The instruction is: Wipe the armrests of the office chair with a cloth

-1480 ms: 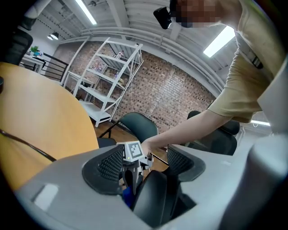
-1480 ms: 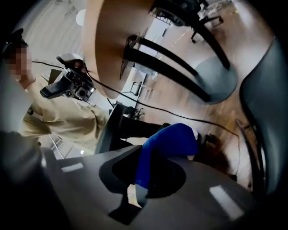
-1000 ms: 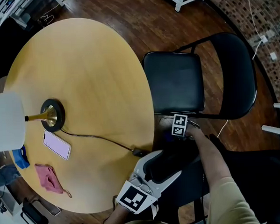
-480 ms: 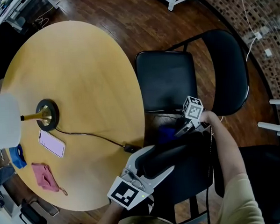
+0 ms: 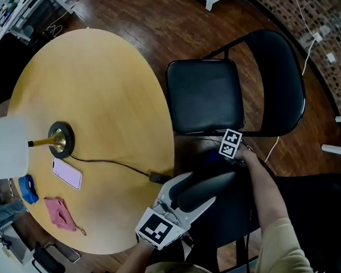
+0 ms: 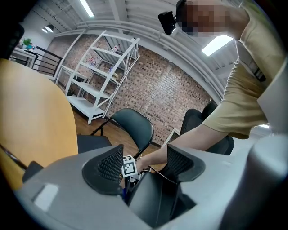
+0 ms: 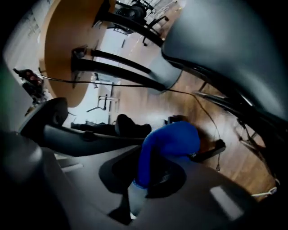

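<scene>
The round worktop (image 5: 99, 80) lies at the left, with its rim just beside the armrest (image 5: 218, 183). In the head view, the armrest's long axis is directed from lower left to upper right, toward the folding chair (image 5: 205, 97). Its near end is clamped between the part-open jaws of the left gripper (image 5: 196, 190). Near its far end, the blue cloth (image 7: 168, 139) is pinched in the closed jaws of the right gripper (image 7: 147, 174). Only a narrow gap is left between that end and the chair's seat edge.

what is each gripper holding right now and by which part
The right gripper pinches the blue cloth by a bunched fold; the rest bulges out past the jaws. The left gripper clamps the black armrest across its width.
</scene>
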{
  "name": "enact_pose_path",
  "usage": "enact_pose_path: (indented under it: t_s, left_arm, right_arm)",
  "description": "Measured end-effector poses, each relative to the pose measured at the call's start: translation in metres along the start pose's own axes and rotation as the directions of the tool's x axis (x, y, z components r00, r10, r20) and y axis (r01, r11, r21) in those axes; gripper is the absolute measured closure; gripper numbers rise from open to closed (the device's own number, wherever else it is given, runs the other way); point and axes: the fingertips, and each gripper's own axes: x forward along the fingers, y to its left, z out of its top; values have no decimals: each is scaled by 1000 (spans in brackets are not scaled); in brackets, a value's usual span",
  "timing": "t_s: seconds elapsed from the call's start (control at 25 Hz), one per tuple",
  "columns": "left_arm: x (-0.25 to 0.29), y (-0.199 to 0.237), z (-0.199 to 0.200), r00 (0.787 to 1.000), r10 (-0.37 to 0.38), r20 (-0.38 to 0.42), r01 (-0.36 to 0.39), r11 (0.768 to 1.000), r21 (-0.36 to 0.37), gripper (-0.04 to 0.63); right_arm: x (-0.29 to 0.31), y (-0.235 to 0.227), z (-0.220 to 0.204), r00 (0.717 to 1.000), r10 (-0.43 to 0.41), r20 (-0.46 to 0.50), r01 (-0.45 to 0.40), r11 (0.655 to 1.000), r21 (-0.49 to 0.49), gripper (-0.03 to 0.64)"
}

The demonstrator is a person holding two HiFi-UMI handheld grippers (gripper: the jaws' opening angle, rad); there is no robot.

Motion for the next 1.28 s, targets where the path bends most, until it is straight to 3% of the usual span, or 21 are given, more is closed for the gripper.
enact_pose_path:
  t_s: [0.12, 0.24, 0.32, 0.4, 0.48, 0.56, 0.68, 0.76, 0.84, 0.92, 1.04, 1.2, 1.28]
  left_arm:
    - [2, -1, -4, 1000, -9, -11, 9, 1000, 11, 299]
    - [4, -3, -8, 1000, -3, -27, 3, 1000, 12, 299]
    - [4, -4, -8, 1000, 0, -22, 0, 1000, 16, 299]
    - [-1, -3, -8, 1000, 5, -15, -5, 1000, 14, 299]
    - [-5, -2, -6, 1000, 12, -14, -12, 1000, 22, 299]
    - [-5, -5, -3, 1000, 18, -11, -17, 999, 38, 299]
    - [-2, -19, 1, 1000, 12, -10, -11, 998, 55, 299]
    - [-3, -29, -2, 1000, 1, -16, 0, 998, 64, 299]
    - [-4, -38, -5, 1000, -11, -18, 13, 998, 69, 299]
    - [-6, -44, -11, 1000, -19, -21, 20, 998, 67, 299]
    - [-11, -46, -21, 999, -21, -35, 23, 998, 60, 299]
    - [-16, -48, -23, 999, -28, -37, 30, 998, 50, 299]
    - [-17, -49, -16, 999, -30, -19, 31, 998, 49, 299]
  right_arm:
    - [19, -33, 7, 985, -159, 59, 156, 986, 63, 593]
    - [19, -45, 15, 965, -250, 78, 249, 968, 22, 594]
    - [-7, -41, 31, 940, -302, 156, 308, 951, -17, 594]
    - [-40, -29, 45, 904, -319, 285, 328, 945, 17, 594]
    - [-63, -18, 44, 878, -282, 387, 258, 959, 114, 592]
    - [-66, -20, 21, 872, -249, 421, 158, 958, 240, 592]
    - [-38, -31, -30, 919, -231, 320, 110, 928, 355, 592]
    - [-15, -23, -42, 953, -190, 236, 107, 940, 325, 591]
    - [-4, -21, -45, 962, -166, 219, 87, 940, 330, 609]
    - [-4, -18, -50, 961, -114, 253, 13, 929, 369, 611]
    - [-5, 14, -48, 953, 65, 297, -163, 933, 321, 607]
    - [-25, 33, -43, 947, 95, 308, -174, 954, 242, 606]
    - [-45, 47, -36, 932, 126, 341, -185, 972, 146, 604]
